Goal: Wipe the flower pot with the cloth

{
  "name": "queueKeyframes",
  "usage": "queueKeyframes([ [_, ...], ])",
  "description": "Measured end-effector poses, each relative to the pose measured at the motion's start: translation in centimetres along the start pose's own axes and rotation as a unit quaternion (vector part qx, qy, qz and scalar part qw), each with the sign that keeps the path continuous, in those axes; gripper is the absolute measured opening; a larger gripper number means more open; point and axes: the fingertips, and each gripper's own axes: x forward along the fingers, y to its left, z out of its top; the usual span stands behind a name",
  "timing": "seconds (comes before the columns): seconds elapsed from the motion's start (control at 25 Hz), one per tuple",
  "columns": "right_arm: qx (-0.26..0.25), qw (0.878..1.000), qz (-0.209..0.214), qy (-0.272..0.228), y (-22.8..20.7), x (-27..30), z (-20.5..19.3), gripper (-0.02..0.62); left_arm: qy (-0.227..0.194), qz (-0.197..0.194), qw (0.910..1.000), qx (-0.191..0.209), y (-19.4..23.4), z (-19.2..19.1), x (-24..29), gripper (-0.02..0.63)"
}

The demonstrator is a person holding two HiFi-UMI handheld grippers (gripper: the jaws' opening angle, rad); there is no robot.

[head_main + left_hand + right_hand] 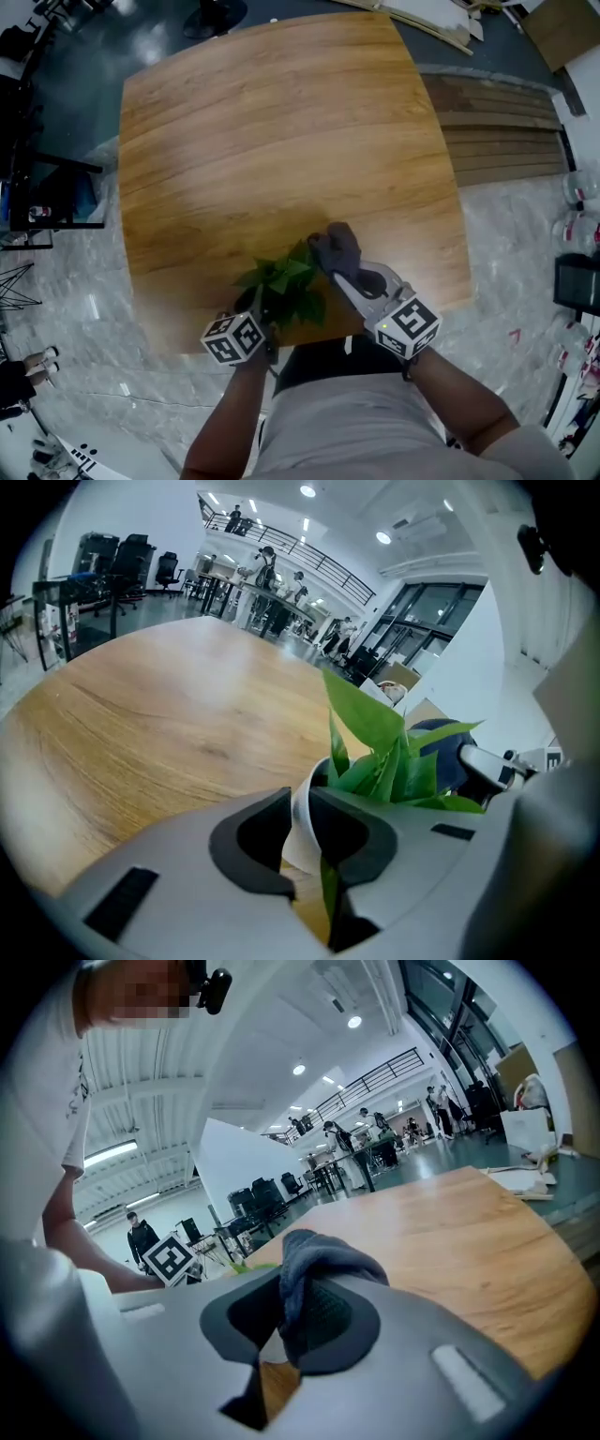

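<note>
A small white flower pot (pixel 300 850) with green leaves (pixel 286 281) stands near the front edge of the wooden table (pixel 281 141). In the head view the leaves hide most of the pot. My left gripper (pixel 297 810) is at the pot's left side, its two pads closed on the thin white rim. My right gripper (pixel 281 1312) is shut on a dark grey cloth (pixel 314 1260), which bunches up out of the jaws. In the head view the cloth (pixel 339 246) sits just right of the leaves, at the tip of the right gripper (pixel 330 267).
The table's front edge runs just below the pot, with my body behind it. Wooden slats (pixel 497 122) lie on the floor to the right. A black rack (pixel 47 187) stands at the left. Desks, chairs and people are far off in the hall.
</note>
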Motion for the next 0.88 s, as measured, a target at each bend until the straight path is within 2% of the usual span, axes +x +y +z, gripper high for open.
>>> queueKeyframes([
  [0.32, -0.001, 1.0, -0.015, -0.013, -0.4, -1.7, 1.6, 0.034, -0.014, -0.006, 0.9997, 0.019, -0.5, 1.1, -0.5, 0.104],
  [0.44, -0.016, 1.0, -0.013, -0.015, 0.2, -2.3, 2.8, 0.034, -0.033, -0.007, 0.9988, 0.037, -1.0, 2.1, -1.7, 0.114],
  [0.72, -0.06, 0.998, 0.005, -0.023, 3.0, -4.3, 6.9, 0.034, -0.114, -0.006, 0.9877, 0.107, -5.3, 6.1, -7.2, 0.115],
  [0.84, -0.085, 0.996, 0.028, -0.028, 4.6, -5.5, 8.8, 0.032, -0.162, 0.005, 0.9796, 0.119, -7.8, 8.1, -10.4, 0.111],
  [0.88, -0.092, 0.995, 0.037, -0.029, 5.2, -5.9, 9.3, 0.032, -0.176, 0.009, 0.9768, 0.122, -8.7, 8.6, -11.7, 0.089],
])
